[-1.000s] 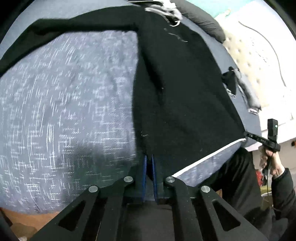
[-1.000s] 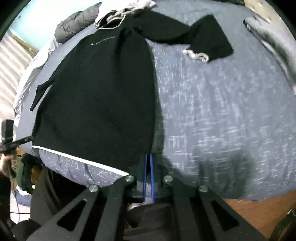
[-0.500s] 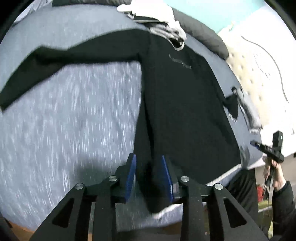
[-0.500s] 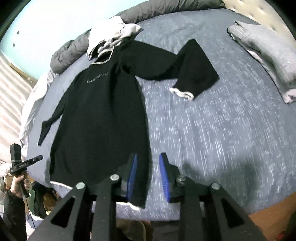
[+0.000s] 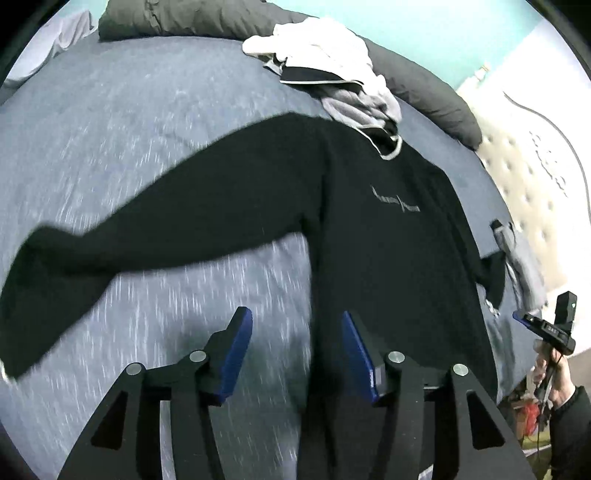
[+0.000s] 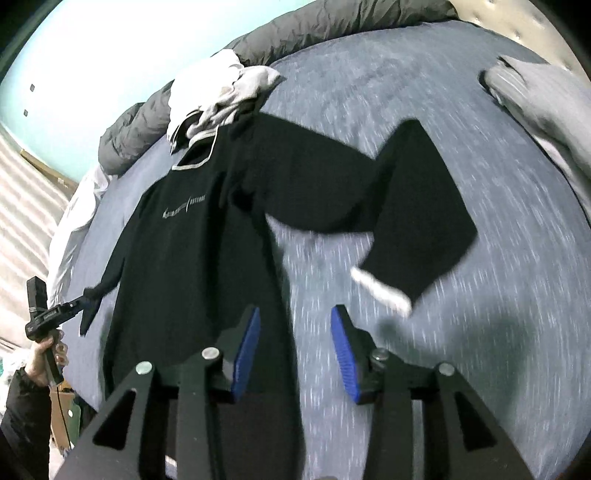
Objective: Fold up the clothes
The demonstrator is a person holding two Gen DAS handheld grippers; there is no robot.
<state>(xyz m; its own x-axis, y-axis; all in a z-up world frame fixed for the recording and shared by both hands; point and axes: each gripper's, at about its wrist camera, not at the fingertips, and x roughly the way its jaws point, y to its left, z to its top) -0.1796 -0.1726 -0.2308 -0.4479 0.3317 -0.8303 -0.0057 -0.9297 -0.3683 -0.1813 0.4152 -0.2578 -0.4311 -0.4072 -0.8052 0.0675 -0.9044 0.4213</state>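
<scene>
A black long-sleeved shirt (image 5: 388, 258) (image 6: 184, 251) with a pale collar and small chest lettering lies flat, front up, on the blue-grey bed cover. One sleeve (image 5: 147, 229) stretches straight out to the left in the left wrist view. The other sleeve (image 6: 399, 206) is bent, its white cuff pointing toward me. My left gripper (image 5: 295, 328) is open above the shirt's lower side edge, holding nothing. My right gripper (image 6: 293, 325) is open over the opposite side edge, also with nothing in it.
A heap of white and grey clothes (image 5: 325, 70) (image 6: 218, 92) lies at the shirt's collar. A dark duvet roll (image 5: 192, 18) runs along the far edge of the bed. Folded grey garments (image 6: 543, 99) sit at the right. A hand with the other gripper (image 5: 554, 332) shows at the bed's edge.
Both grippers let go of the shirt's hem corners, opened wide and rose away, so more of the shirt and bed shows.
</scene>
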